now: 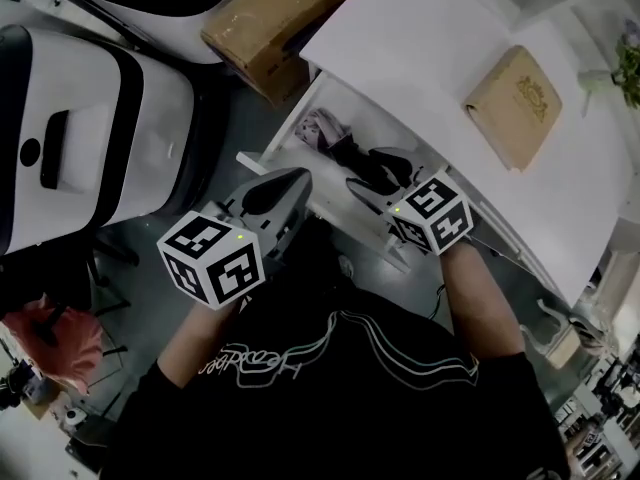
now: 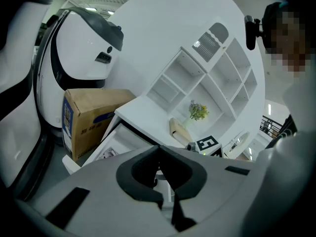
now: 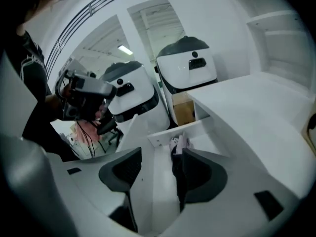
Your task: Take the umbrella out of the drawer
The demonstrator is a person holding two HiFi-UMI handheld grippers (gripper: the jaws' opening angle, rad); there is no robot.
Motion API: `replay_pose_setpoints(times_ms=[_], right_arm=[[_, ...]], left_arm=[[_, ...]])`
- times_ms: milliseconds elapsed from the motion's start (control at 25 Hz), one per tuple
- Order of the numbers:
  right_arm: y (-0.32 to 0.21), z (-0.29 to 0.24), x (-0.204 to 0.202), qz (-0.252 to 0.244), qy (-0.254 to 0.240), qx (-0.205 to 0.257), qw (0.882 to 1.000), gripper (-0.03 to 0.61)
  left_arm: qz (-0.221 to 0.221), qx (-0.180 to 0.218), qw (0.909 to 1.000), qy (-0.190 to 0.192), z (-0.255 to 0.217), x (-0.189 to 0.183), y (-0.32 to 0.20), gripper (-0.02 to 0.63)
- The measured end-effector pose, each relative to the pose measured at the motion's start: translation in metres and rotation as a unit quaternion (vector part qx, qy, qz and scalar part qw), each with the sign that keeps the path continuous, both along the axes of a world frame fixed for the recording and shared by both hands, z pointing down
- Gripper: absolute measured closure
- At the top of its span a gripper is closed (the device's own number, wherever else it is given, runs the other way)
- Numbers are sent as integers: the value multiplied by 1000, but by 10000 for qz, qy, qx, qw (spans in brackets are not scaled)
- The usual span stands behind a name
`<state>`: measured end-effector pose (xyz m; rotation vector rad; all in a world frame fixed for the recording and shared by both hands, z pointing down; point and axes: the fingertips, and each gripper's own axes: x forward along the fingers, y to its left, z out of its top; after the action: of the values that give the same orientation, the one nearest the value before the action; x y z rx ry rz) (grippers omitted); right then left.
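Note:
The drawer (image 1: 290, 133) under the white desk (image 1: 420, 58) stands pulled out. In it lies the folded umbrella (image 1: 322, 128), pinkish-grey at one end with a dark body running toward me. My right gripper (image 1: 380, 176) is open and hangs over the near part of the drawer. In the right gripper view the open right gripper (image 3: 160, 169) looks down onto the drawer's white wall (image 3: 180, 131), with the umbrella (image 3: 177, 144) just beyond and beside the right-hand pad; nothing is gripped. My left gripper (image 1: 298, 178) is shut and empty at the drawer's near left corner. In its own view the left gripper (image 2: 159, 149) points toward the drawer (image 2: 111, 142).
A brown cardboard box (image 1: 270, 28) stands against the desk's left end, next to a large white-and-black machine (image 1: 90, 128). A tan flat box (image 1: 515, 103) lies on the desk top. A white shelf unit (image 2: 212, 78) and small flowers (image 2: 197, 111) stand behind it.

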<state>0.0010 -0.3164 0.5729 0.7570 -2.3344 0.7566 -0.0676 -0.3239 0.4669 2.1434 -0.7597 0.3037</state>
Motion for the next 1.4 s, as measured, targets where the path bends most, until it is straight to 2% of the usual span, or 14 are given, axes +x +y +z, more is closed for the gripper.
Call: replay_pose_setpoints(times_ms=[200,520,920,1080,1400], right_arm=[[-2,60,-4,-558,784,-192,9952,336],[-14,136,3,-922,1763,-354,9794,334],[-21,183,3,-1150,2275,-542,9654,334],[-21,192,-1,-1234,2537,-492,9581,335],[-25,191,-3,-1298,2674,-612,9528,334]], left_arm=[[-66,-231,9997,21,24,-5,-9,594],[-176,-366,9992,22,43,-11,-28,594],[-145,-491,9987,-35,54,-9,-31,594],[-191,-552,9983,-13,58,-10,-31,594],[-370,-595,9975,43,61,-21,-31,594]])
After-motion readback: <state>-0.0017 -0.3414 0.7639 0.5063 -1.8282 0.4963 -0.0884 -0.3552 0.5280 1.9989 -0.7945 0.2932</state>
